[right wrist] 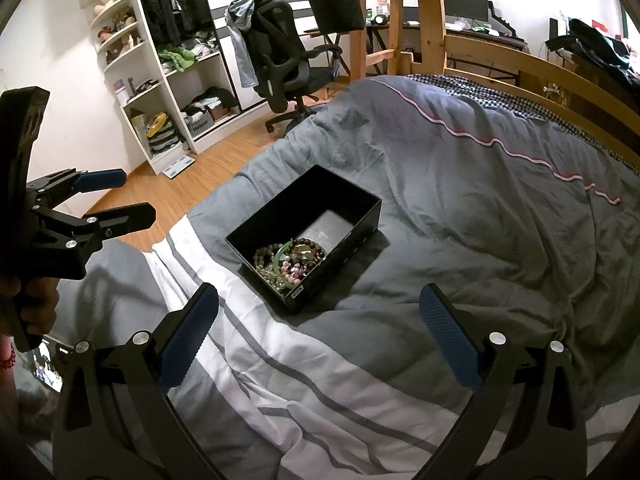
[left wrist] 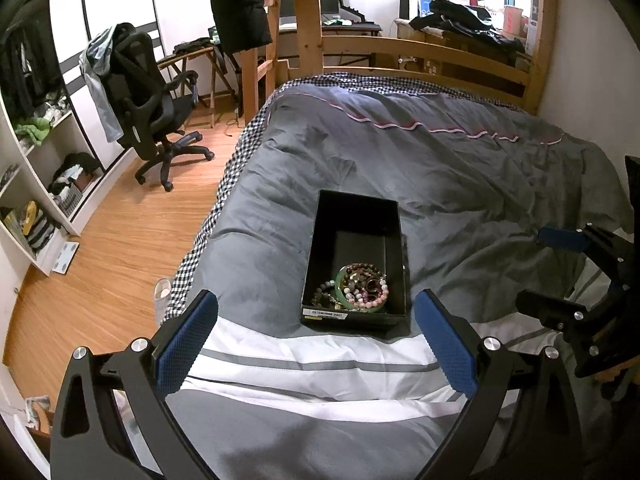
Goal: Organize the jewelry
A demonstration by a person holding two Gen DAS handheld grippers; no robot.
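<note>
A black open box sits on the grey duvet of the bed. In its near end lies a pile of jewelry: beaded bracelets and a green bangle. My left gripper is open and empty, just short of the box's near end; it also shows in the right wrist view. My right gripper is open and empty, near the box's front corner; it also shows in the left wrist view to the right of the box.
The bed has a wooden frame at the far end. A black office chair stands on the wood floor to the left, by white shelves. A desk with monitors is at the back.
</note>
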